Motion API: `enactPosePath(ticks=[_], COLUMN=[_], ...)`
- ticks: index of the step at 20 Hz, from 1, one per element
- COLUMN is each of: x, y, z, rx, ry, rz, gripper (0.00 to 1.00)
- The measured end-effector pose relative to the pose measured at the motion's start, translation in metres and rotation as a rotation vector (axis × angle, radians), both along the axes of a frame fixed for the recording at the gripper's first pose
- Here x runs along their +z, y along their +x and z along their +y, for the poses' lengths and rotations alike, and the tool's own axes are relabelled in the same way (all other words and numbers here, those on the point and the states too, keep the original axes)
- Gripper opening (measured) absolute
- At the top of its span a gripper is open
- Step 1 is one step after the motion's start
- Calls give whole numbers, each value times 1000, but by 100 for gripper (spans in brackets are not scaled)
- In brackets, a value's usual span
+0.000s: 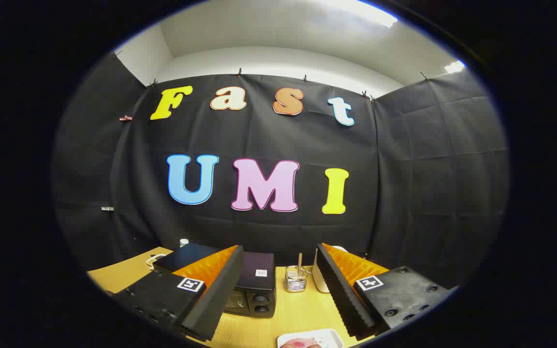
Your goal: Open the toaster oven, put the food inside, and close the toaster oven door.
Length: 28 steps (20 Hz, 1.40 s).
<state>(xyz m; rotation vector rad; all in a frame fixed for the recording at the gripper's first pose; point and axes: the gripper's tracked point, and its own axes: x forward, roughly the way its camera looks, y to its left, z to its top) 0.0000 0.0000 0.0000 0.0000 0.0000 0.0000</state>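
Black and rigid, the toaster oven [254, 285] is judged heavy, its door best pulled at the top edge, while the gripper [278, 290] is held spread wide, empty

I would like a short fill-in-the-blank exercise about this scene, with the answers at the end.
1. The gripper has its fingers ____, with nothing between them.
2. The toaster oven stands on the table with its door ____.
3. The white tray holding the food lies ____ the fingers.
4. The wire basket stands beside the ____.

Answers: open; closed; between; toaster oven
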Motion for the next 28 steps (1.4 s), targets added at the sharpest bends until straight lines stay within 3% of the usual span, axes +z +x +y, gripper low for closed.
enactPosePath(ticks=[20, 28], x=[-24, -56], y=[5, 24], z=[17, 41], rx=[7, 21], ry=[8, 55], rz=[82, 184], gripper=[98, 98])
